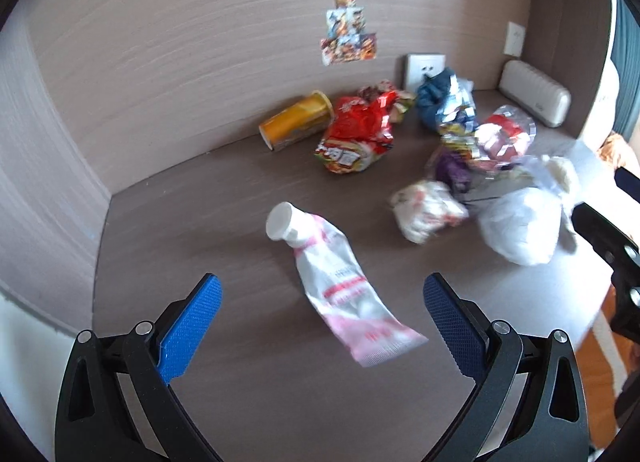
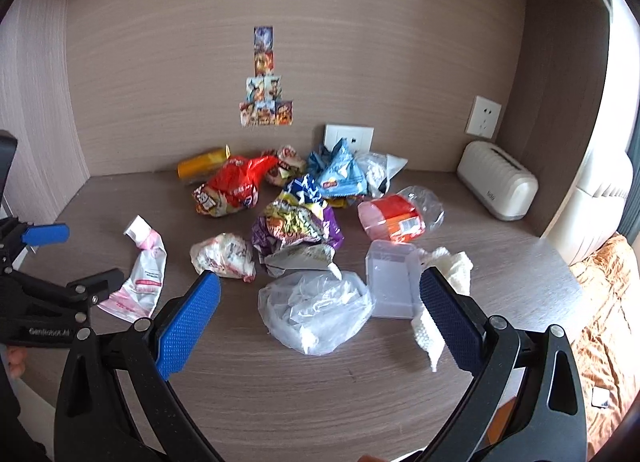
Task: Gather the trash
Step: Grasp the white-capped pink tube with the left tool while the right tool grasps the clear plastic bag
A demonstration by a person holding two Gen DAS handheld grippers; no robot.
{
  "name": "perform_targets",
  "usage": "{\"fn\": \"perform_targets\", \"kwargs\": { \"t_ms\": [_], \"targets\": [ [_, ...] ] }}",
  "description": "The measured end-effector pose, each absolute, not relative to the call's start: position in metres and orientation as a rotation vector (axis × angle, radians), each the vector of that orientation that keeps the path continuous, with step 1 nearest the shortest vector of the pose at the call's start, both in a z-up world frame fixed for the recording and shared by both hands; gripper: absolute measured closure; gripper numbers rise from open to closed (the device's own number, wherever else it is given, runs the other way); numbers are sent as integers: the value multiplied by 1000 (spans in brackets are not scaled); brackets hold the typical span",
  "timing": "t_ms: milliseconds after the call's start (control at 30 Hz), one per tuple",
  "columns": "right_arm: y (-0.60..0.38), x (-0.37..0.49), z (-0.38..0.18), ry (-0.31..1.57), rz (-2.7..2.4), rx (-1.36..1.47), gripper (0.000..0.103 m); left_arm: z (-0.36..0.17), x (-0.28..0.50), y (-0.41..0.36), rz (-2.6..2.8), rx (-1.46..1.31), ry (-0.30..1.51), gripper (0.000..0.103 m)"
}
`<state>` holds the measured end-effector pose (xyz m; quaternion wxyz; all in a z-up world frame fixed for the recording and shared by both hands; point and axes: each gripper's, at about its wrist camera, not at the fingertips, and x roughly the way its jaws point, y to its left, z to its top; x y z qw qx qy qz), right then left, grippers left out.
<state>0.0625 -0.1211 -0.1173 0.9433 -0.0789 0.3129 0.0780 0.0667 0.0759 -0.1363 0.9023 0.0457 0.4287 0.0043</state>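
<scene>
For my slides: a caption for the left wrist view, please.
Open left gripper hovers over a squeezed pink-and-white tube on the desk.

Both tools (image 1: 322, 304) (image 2: 320, 302) wide open

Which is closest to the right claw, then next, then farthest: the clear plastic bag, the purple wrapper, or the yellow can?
In the right wrist view, from the right claw:
1. Clear plastic bag, right between the open fingers.
2. Purple wrapper, behind the bag, mid-table.
3. Yellow can, lying at the back left by the wall.
</scene>
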Motion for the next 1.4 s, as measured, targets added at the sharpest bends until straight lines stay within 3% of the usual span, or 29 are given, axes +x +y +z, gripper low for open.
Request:
{"fn": "perform_targets", "kwargs": {
  "t_ms": [533,600,633,700,733,767,800,833,867,900,1100,1133,1167,1400],
  "targets": [
    [-105,112,-172,734,72,-172,3,-186,141,106,-113,14,957,6],
    [-105,116,-176,750,56,-178,3,-191,148,103,-135,15,975,24],
    [-105,118,-179,757,43,-181,3,-194,151,102,-148,19,986,25],
    [-108,120,-184,772,34,-170,3,-194,151,94,-160,77,959,41],
    [-111,120,-186,775,32,-152,3,-195,151,91,-171,103,947,42],
    [-113,120,-188,776,35,-135,7,-195,152,89,-181,104,943,44],
    [-114,120,-190,784,43,-127,30,-195,151,88,-187,103,937,46],
    [-114,121,-194,809,56,-126,44,-195,149,87,-196,103,928,49],
    [-115,120,-194,809,55,-125,49,-194,146,86,-201,106,920,59],
    [-115,119,-193,806,57,-117,58,-193,145,85,-205,105,917,59],
    [-123,101,-173,808,68,-51,64,-174,128,89,-248,99,886,61],
    [-126,94,-168,803,66,-43,64,-166,123,88,-253,104,872,62],
    [-128,89,-163,799,66,-34,64,-161,120,87,-258,108,863,71],
    [-153,52,-137,752,29,7,64,-138,96,54,-331,167,837,71]
  ]
}}
